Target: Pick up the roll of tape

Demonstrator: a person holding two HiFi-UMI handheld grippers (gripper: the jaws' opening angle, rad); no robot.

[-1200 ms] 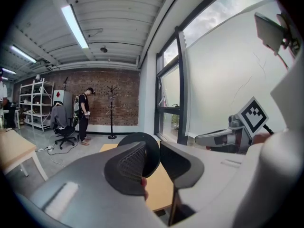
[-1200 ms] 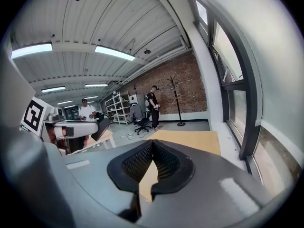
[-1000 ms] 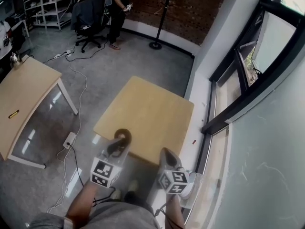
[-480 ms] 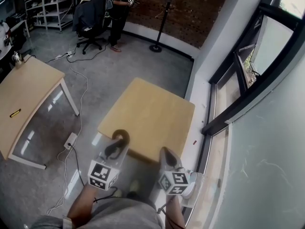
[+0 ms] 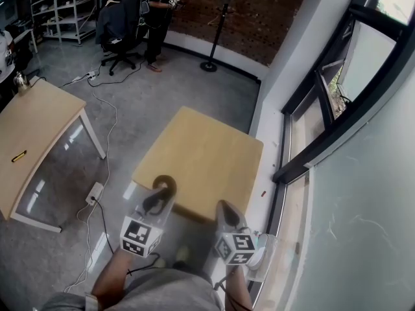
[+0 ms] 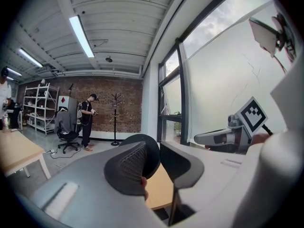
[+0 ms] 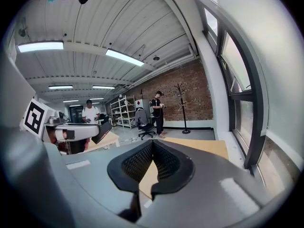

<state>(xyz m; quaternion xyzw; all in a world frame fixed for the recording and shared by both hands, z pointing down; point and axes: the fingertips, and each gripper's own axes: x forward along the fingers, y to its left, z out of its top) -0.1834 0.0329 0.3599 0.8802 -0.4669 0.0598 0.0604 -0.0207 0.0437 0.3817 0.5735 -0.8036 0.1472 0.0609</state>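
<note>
The roll of tape (image 6: 152, 156), a dark ring, is pinched between the jaws of the left gripper (image 5: 162, 192), which are closed onto it with only the width of the roll between them. It is held over the near left corner of the table (image 5: 211, 144) and is judged to be clear of the tabletop, since bare wood is seen below the jaws in the left gripper view. Which part of the ring the pads press on cannot be made out.

Such a roll is judged to be light and stiff, so a firm squeeze should be borne without damage. Its smooth outer face may slip, and its sticky edge may cling to a pad. A hold across one wall of the ring, pad inside and pad outside, is thought to be the surest.

The right gripper (image 7: 152, 145) is held just right of the left one, off the table's near edge. Its jaws are pressed together with nothing between them.

Left of the table, well apart, a second table (image 5: 35, 128) is seen, and cables (image 5: 104, 141) lie on the floor between the two. Beyond the table stand a coat stand (image 5: 217, 28), an office chair (image 5: 117, 28) and a person (image 5: 154, 15). A window (image 5: 337, 96) runs along the table's right side.
</note>
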